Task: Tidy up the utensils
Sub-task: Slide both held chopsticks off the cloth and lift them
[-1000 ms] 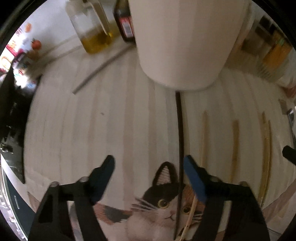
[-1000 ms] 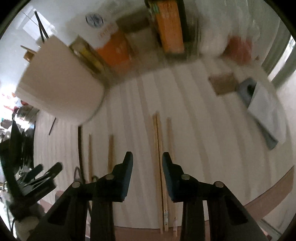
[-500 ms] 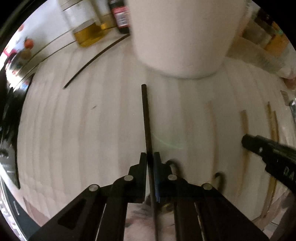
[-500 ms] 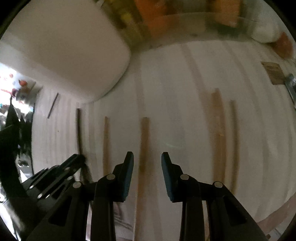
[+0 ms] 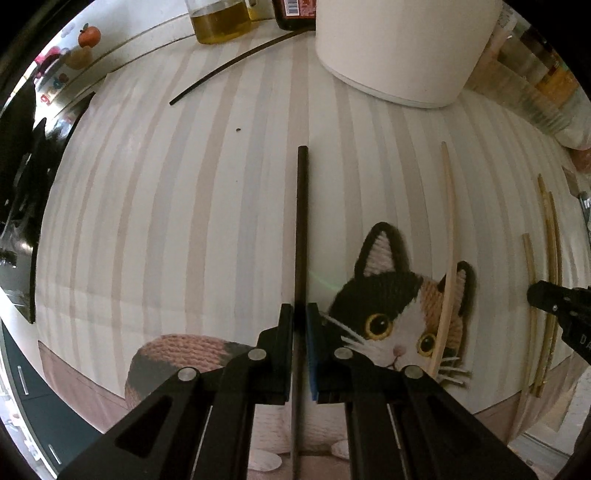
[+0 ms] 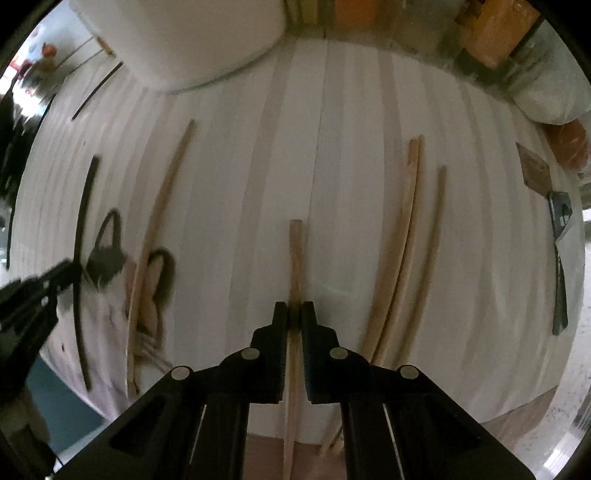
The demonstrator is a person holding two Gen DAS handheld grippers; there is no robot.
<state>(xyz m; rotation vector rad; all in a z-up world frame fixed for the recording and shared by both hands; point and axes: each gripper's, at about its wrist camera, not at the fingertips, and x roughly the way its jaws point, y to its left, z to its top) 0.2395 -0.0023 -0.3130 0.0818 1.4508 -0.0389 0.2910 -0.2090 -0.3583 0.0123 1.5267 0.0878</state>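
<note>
My left gripper [image 5: 301, 314] is shut on a black chopstick [image 5: 302, 221], which points forward toward the white holder [image 5: 402, 48]. My right gripper [image 6: 294, 312] is shut on a wooden chopstick [image 6: 295, 254]. The right gripper's tip [image 5: 546, 295] shows at the right edge of the left wrist view; the left gripper [image 6: 40, 291] and its black chopstick [image 6: 83, 221] show at the left of the right wrist view. Another black chopstick [image 5: 229, 62] lies far left. Several wooden chopsticks lie on the striped cat mat [image 5: 184, 221]: one [image 5: 448, 240] over the cat, others [image 6: 402, 240] to the right.
Oil bottle [image 5: 218, 18] and a dark sauce bottle [image 5: 295, 14] stand behind the mat, left of the holder. Packaged goods [image 6: 491, 33] crowd the back right. A grey cloth [image 6: 559, 258] lies at the far right. The mat's near edge [image 5: 92, 380] drops off close to me.
My left gripper closed on the black chopstick and lifted back from the holder. My right gripper shifted left over a wooden chopstick and closed on it.
</note>
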